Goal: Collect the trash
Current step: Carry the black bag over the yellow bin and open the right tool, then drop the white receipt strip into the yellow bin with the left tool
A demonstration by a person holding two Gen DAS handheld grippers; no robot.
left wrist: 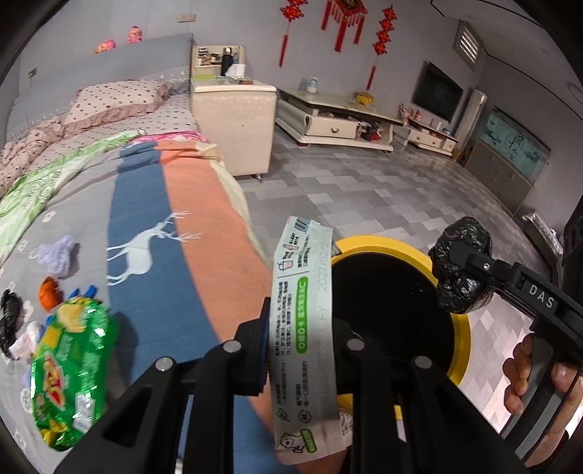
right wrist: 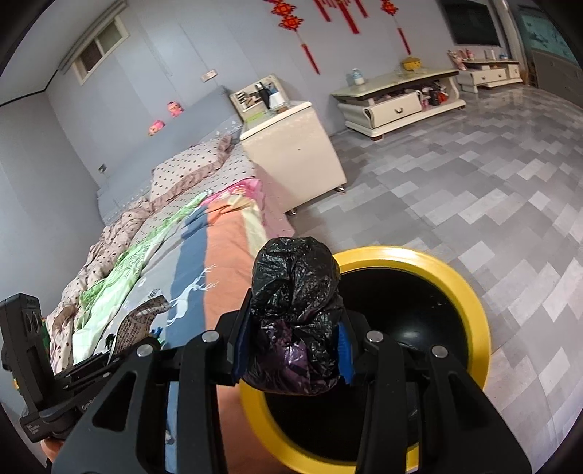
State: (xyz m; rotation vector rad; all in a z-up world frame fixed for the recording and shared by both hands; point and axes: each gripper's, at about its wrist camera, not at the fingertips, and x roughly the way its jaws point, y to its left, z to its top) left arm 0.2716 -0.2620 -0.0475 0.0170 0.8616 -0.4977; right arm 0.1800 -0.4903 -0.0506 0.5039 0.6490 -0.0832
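- Two claws, each clamped on a piece of trash: the left claw pinches a long, flat, pale printed wrapper that stands upright between its blue pads, and the right claw squeezes a crinkly wad of black plastic bag.
- Both pieces hang at or over the mouth of a round trash bin with a glossy yellow rim and black inside, which stands on the floor against the bed's edge.
- Beside the left claw, on the bedspread, lies a shiny green snack bag; past it are small scraps: an orange piece, a lilac knitted lump, a black crumple.
- Bedspread cloth is matte, in grey, blue and salmon bands with a white deer printed on it.
- Farther off: a dotted pillow, a cream bedside cabinet, a low cream TV stand, grey patterned floor tiles and red knot ornaments on the grey wall.
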